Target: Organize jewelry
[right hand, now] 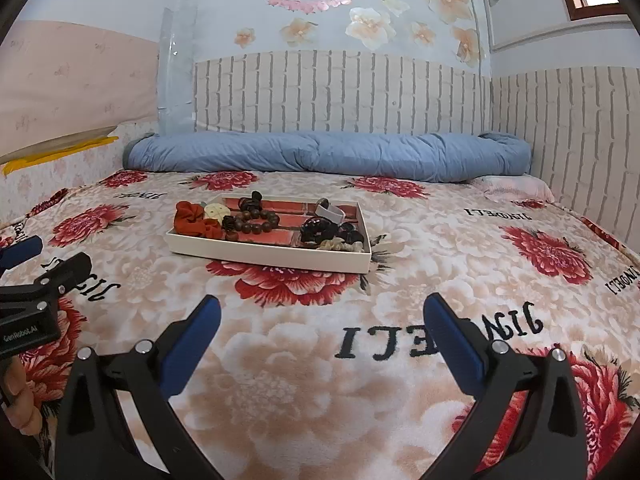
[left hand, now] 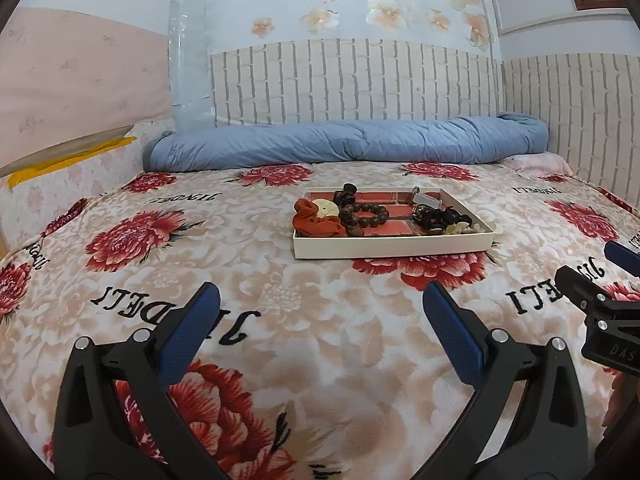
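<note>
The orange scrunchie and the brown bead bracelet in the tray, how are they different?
The orange scrunchie is soft, ruffled cloth, while the brown bead bracelet is a ring of hard, round, dark beads. The scrunchie lies at the left end of the white tray; the bracelet lies nearer the middle. The scrunchie is bright, the bracelet dull. Both are loops lying in the same tray, and neither open gripper touches them.

A bed with a flowery blanket point(right hand: 320, 360)

A rolled blue quilt point(right hand: 328, 156) lies along the brick-pattern wall point(right hand: 340, 92).
</note>
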`<state>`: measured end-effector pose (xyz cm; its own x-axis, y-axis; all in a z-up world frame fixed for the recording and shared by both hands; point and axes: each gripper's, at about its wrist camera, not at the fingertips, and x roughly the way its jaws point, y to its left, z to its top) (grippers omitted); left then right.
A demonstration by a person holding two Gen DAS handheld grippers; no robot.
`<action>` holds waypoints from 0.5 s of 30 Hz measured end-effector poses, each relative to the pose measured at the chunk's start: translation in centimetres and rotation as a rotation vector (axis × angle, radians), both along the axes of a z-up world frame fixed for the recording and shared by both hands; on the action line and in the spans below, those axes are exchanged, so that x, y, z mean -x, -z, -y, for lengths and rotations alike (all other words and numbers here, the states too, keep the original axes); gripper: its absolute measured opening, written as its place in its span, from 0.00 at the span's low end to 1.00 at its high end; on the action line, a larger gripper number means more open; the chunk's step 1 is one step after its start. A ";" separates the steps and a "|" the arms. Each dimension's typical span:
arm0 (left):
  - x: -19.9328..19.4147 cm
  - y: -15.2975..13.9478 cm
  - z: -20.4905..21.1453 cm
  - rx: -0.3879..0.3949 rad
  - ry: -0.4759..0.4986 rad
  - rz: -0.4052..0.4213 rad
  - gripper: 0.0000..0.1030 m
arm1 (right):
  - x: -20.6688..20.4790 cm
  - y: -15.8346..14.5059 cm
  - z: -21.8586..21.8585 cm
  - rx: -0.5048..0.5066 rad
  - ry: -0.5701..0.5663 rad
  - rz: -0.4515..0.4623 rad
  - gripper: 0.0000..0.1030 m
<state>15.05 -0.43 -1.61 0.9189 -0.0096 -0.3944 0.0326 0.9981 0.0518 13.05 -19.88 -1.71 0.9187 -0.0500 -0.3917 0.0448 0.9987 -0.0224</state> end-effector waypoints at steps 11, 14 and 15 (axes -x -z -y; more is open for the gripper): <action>-0.1 0.0 -0.1 0.006 0.003 -0.008 0.95 | 0.0 0.0 0.0 -0.001 0.000 -0.001 0.96; -0.1 0.1 -0.1 0.004 0.002 -0.008 0.95 | 0.0 0.0 0.2 -0.004 0.000 -0.004 0.96; -0.1 0.1 -0.2 0.005 0.003 -0.008 0.95 | 0.0 0.0 0.2 -0.004 0.000 -0.002 0.96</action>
